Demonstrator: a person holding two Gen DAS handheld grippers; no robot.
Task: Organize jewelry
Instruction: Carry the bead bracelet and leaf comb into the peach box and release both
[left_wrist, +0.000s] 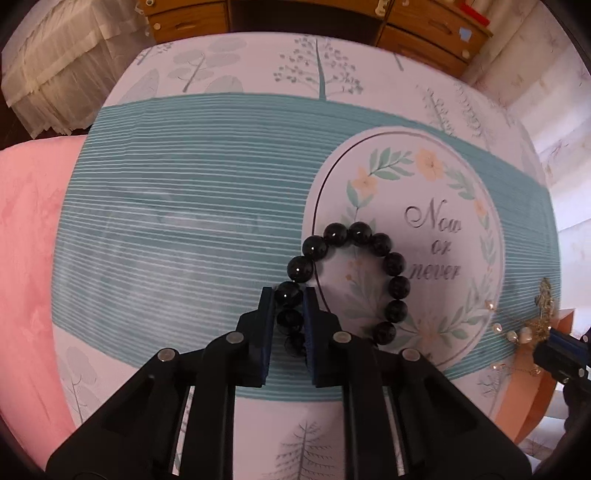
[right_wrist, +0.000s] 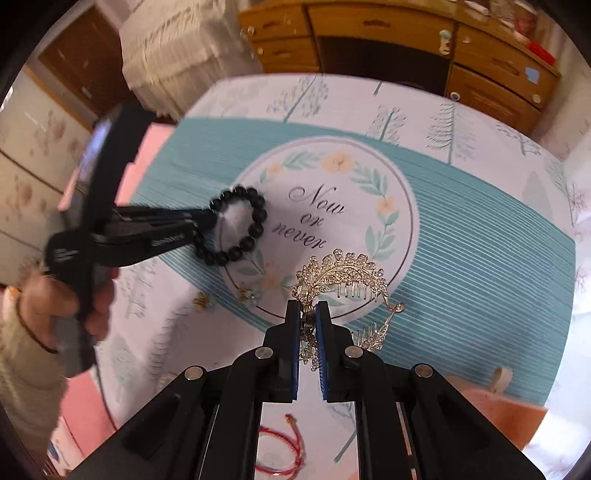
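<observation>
Both pickups are under way, nothing yet stowed. The left gripper (left_wrist: 290, 314) is clamping the bead bracelet (left_wrist: 369, 236) on the tabletop (left_wrist: 184, 221), at the medallion's 8 o'clock edge. The right gripper (right_wrist: 307, 328) is pinching the gilt comb (right_wrist: 343, 273) (apparently lifted) near 6 o'clock. Small earrings (right_wrist: 201, 301) and a red cord (right_wrist: 280, 450) are still waiting loose.

warm indoor light, bright glare at right edge; heavy fisheye bending w/ dark corners; right view's left side motion-blurred.
</observation>
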